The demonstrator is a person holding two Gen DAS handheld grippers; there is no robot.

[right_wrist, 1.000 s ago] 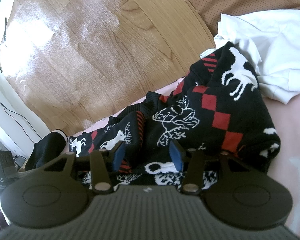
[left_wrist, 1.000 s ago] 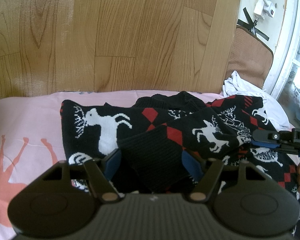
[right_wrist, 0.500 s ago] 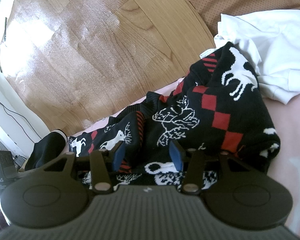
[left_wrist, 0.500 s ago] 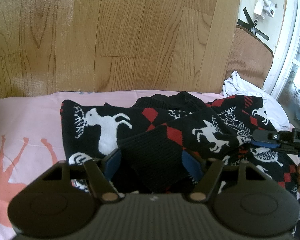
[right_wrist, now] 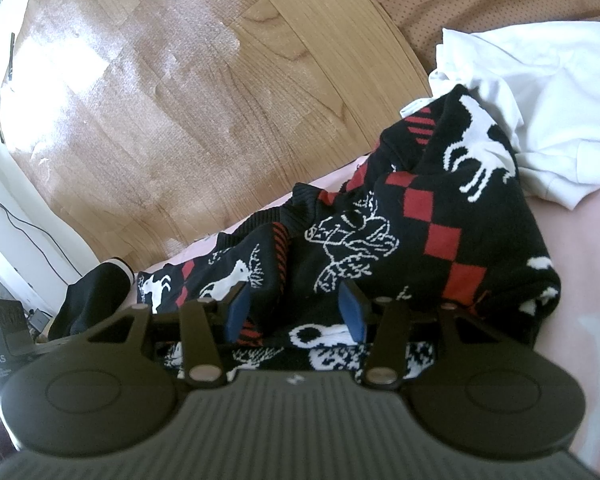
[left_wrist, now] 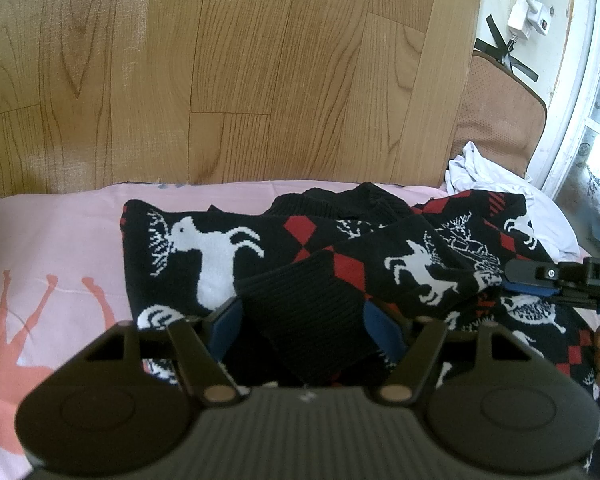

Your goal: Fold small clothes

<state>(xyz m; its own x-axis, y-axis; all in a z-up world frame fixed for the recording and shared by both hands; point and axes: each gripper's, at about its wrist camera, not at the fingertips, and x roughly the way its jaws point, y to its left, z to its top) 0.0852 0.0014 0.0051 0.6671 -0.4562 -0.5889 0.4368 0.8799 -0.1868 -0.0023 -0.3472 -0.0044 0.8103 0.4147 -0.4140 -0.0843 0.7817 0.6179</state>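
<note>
Left claw [left_wrist: 302, 326] closed on the black ribbed cuff [left_wrist: 308, 312] of the reindeer sweater [left_wrist: 204, 248]; right claw [right_wrist: 294, 312] grips a sweater fold on the pink sheet [left_wrist: 52, 240].

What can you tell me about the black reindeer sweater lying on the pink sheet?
The sweater is a thick-looking black knit with white reindeer and red diamonds. It lies rumpled and partly folded on the pink sheet. One sleeve crosses the body, and its ribbed cuff sits between the blue pads of the left gripper. The right gripper straddles another fold. Its far edge overlaps a white garment.
</note>
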